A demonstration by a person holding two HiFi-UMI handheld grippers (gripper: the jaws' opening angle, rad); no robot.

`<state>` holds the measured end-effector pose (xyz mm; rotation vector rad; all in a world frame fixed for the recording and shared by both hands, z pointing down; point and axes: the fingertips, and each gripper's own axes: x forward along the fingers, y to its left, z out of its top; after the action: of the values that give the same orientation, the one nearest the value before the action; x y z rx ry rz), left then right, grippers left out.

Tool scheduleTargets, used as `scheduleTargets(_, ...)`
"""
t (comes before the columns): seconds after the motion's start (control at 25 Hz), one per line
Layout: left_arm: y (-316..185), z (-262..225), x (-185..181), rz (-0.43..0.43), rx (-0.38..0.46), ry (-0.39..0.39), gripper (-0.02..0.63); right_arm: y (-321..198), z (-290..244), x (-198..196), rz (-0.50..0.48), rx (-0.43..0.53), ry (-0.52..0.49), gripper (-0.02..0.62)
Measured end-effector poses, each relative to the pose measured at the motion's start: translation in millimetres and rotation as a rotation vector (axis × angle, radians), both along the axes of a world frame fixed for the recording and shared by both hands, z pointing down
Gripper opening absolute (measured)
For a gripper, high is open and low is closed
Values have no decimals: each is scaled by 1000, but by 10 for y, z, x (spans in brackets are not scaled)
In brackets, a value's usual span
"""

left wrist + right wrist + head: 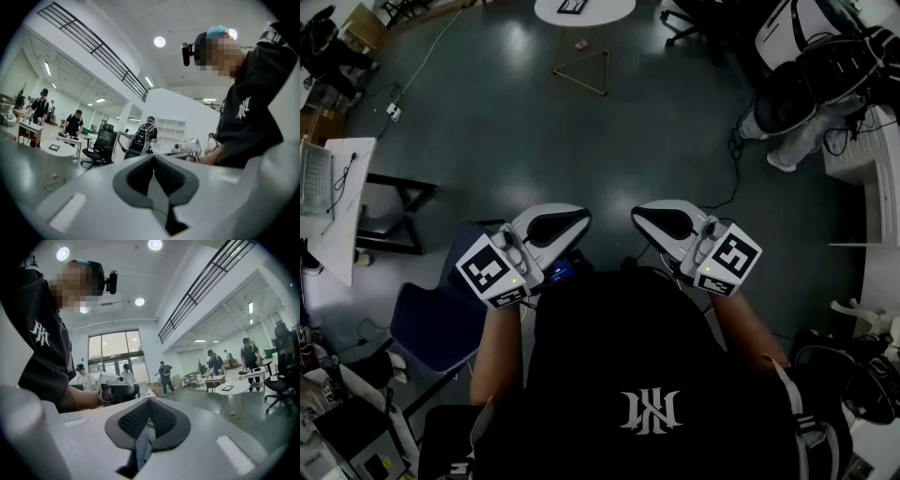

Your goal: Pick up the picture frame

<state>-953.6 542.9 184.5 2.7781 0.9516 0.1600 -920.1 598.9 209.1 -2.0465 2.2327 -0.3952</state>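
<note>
A small dark picture frame (571,6) lies flat on a round white table (609,11) at the far top of the head view, well away from both grippers. In the left gripper view the frame (54,147) sits on that table (63,151) at the left. The right gripper view shows the frame (227,388) on the table (239,388) at the right. My left gripper (581,217) and right gripper (637,214) are held level in front of my chest, tips facing each other with a gap between. Both are shut, left (153,161) and right (149,404), with nothing in them.
Dark floor lies between me and the table, with a small pink object (580,44) under it. A white desk (337,206) and a blue chair (431,323) stand at my left. A person with a backpack (806,89) stands at the upper right. Office chairs (101,145) and several people stand near the table.
</note>
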Motion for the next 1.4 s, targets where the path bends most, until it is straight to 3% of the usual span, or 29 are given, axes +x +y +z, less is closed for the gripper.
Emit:
scheduleTargets(0.28,329,114,255,-2,-15,-49,3,210,-11,195,-5,26,14,2)
scheduleTargets(0.8,595,106,496,-83,-1,-35,3,745,-13,571,27,131,-53,2)
scheduleTargets(1.4,837,246,503,-114,-4,-96,3,1023,284,625,28,99,-97,2)
